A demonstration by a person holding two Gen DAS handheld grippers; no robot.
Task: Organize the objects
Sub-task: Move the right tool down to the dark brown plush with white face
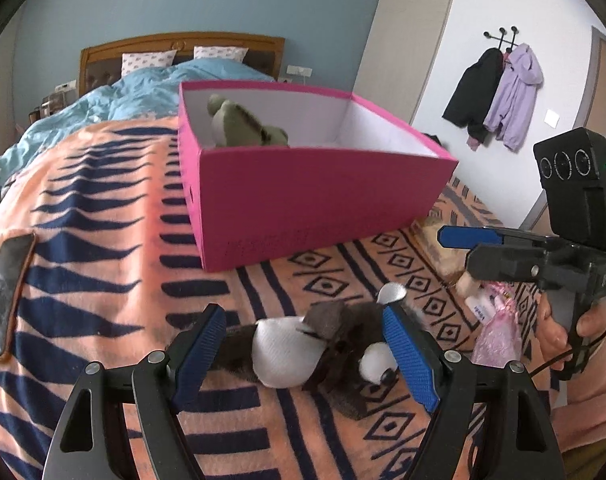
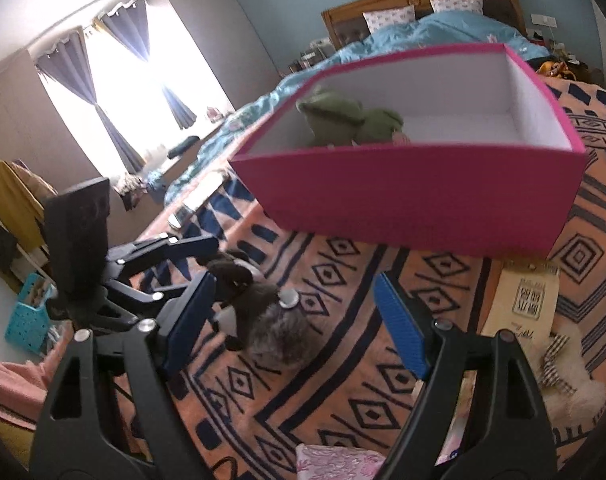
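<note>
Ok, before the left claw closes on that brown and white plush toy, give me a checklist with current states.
1. Left claw open: ok.
2. Brown and white plush toy between its fingers: ok, straddled.
3. Toy lying free on the orange patterned blanket: ok.
4. Pink box open-topped with room beside the green plush: ok.
5. Right claw open, holding nothing, away from the toy: ok.
6. Finger depth enough for a firm grip: cannot tell.

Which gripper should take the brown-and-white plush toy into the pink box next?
Left. The left gripper already straddles the brown-and-white plush toy, jaws open; the right gripper hangs open over bare blanket, away from it.
</note>
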